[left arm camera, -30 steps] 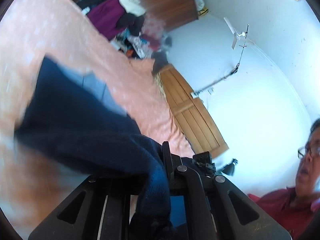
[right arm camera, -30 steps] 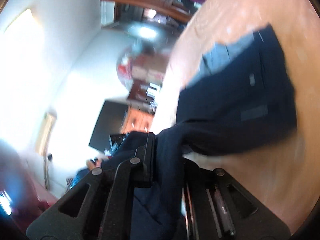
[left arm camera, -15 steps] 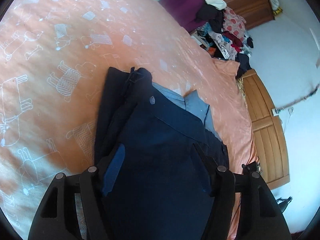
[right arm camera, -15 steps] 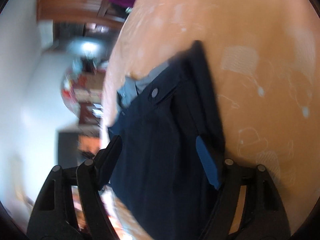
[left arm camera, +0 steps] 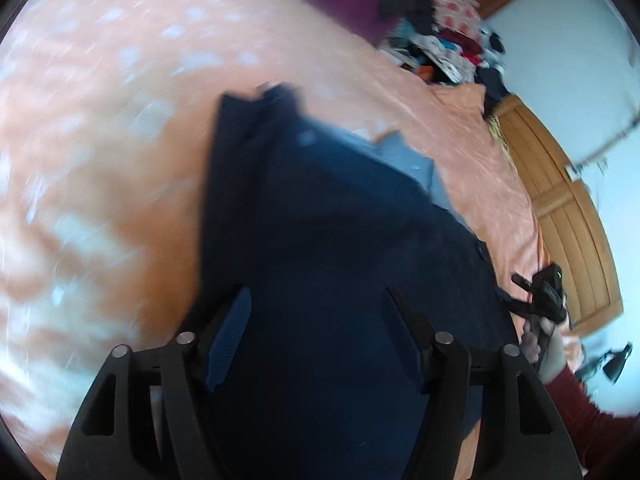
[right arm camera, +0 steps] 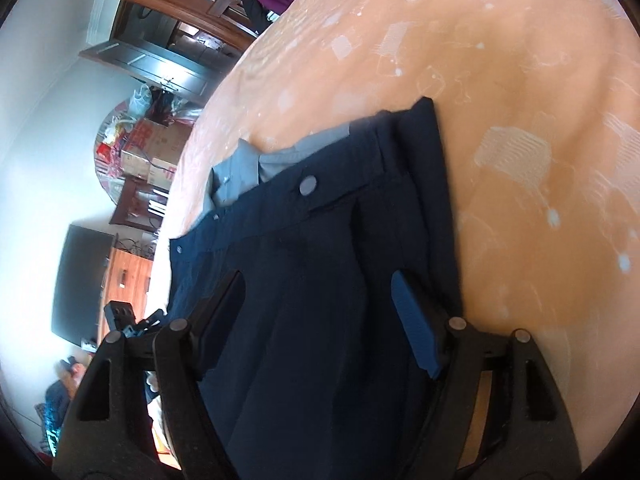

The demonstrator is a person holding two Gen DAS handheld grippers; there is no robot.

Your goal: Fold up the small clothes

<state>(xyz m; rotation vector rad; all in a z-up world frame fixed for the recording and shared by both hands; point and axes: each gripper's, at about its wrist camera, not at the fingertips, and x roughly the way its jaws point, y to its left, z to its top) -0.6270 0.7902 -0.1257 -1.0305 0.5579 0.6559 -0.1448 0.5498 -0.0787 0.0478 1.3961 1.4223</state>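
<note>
Flat on the peach printed bedsheet (right arm camera: pixel 520 80) lie the folded navy blue shorts with a grey lining (right arm camera: pixel 320 280); over them, both the left gripper (left arm camera: pixel 320 320) and right gripper (right arm camera: pixel 320 304) hover with fingers spread apart, holding nothing

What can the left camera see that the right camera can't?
Only the left wrist view shows the other gripper's black body, held in a hand with a dark red sleeve, plus a wooden door and a clothes heap.

Only the right wrist view shows a round grey button on the shorts' waistband, cardboard boxes and a dark screen.

Both show the navy shorts with grey lining lying on the peach bedsheet, and open gripper fingers above the cloth.
</note>
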